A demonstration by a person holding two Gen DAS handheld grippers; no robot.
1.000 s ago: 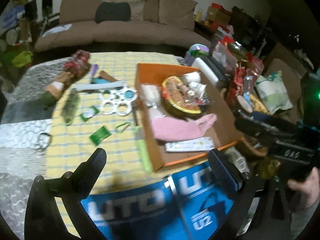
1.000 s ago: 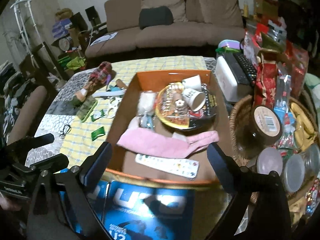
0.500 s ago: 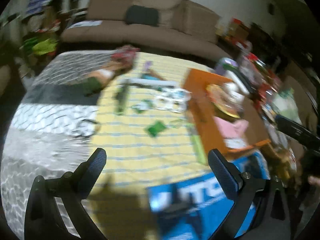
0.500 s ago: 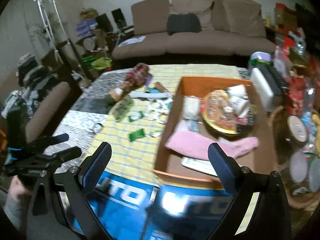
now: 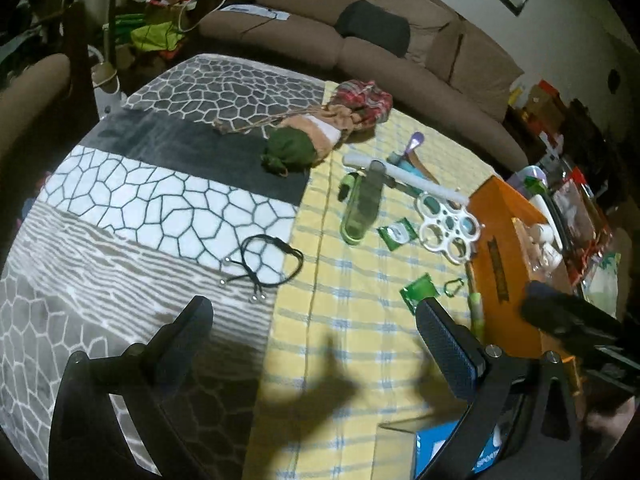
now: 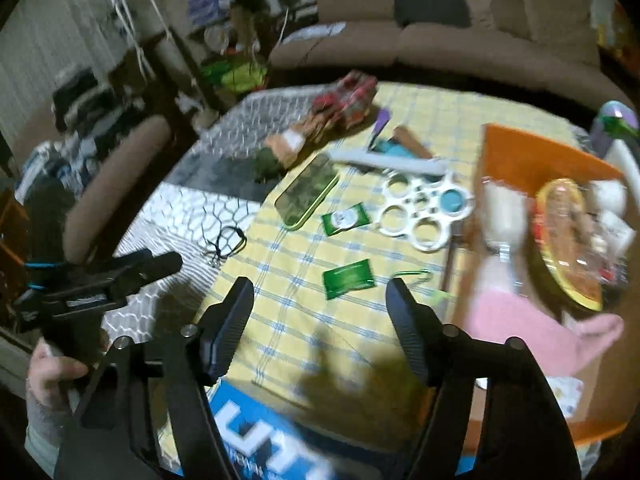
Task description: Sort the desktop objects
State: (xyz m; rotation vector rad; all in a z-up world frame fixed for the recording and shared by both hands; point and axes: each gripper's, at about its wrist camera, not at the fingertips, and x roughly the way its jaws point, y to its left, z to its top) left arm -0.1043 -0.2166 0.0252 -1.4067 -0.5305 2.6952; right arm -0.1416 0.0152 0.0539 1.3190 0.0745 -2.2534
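Observation:
My left gripper (image 5: 316,320) hangs open over the seam between the grey patterned cloth (image 5: 160,208) and the yellow checked cloth (image 5: 360,320), with nothing between its fingers. A black cord (image 5: 260,268) lies just beyond its left finger. My right gripper (image 6: 320,296) hovers above the yellow cloth with its jaws closing on nothing. A green packet (image 6: 348,278) lies flat just past its tips, a green carabiner (image 6: 416,276) to the right. A second green packet (image 6: 344,218), a green case (image 6: 308,194) and a white ring tray (image 6: 424,212) lie farther back.
An orange box (image 6: 532,156) on the right holds a pink cloth (image 6: 532,332), a yellow plate and cups. A doll (image 5: 320,132) lies at the far side. A blue box (image 6: 248,428) sits at the near edge. A brown sofa (image 5: 360,48) stands behind the table.
Both views have swung left, off the orange box and onto the cloths, and have come lower. The right gripper's fingers stand closer together than before. The left gripper's fingers are as wide apart as before.

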